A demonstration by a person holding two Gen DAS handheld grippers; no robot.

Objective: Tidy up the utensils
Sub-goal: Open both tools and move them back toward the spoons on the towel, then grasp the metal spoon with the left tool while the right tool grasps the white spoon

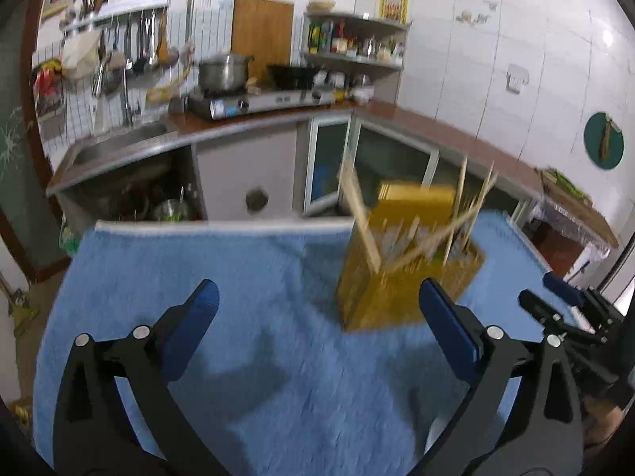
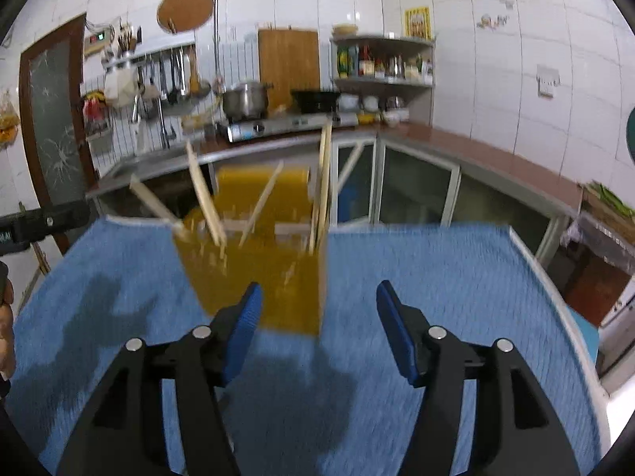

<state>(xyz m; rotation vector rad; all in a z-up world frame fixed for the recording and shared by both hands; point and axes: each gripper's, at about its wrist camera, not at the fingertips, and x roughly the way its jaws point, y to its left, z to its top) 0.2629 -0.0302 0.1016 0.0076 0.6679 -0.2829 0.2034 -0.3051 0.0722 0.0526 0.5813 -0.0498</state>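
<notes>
- Left gripper (image 1: pixel 317 309): its blue fingers (image 1: pixel 192 327) are spread wide with nothing between them, only the blue towel (image 1: pixel 198 261) below. No pad presses on anything.
- Right gripper (image 2: pixel 317 309): its fingers (image 2: pixel 242 329) are parted too, less widely, and released. The lower edge of the yellow holder (image 2: pixel 262 269) shows in the gap beyond the tips, but the pads are clear of it (the left pad overlaps its corner in the right wrist view, yet whether they touch cannot be told through the blur).
- The yellow holder, a tall box-like utensil stand, rests on the blue towel toward the table's far edge. In the left wrist view it (image 1: pixel 397 269) sits to the right of centre, just beyond the right-hand finger.
- Wooden chopsticks (image 2: pixel 204 198) stick up out of the holder and lean in different directions; some fan left, two stand nearly upright at the holder's right side. All are smeared by motion blur.
- In the left wrist view the right gripper appears at the far right edge over the towel, beside the holder.
- Behind the table runs a counter (image 1: pixel 416 119) with a sink (image 1: pixel 115 142), a steel pot (image 1: pixel 222 71) on a stove, and a shelf of bottles (image 1: pixel 353 43).
</notes>
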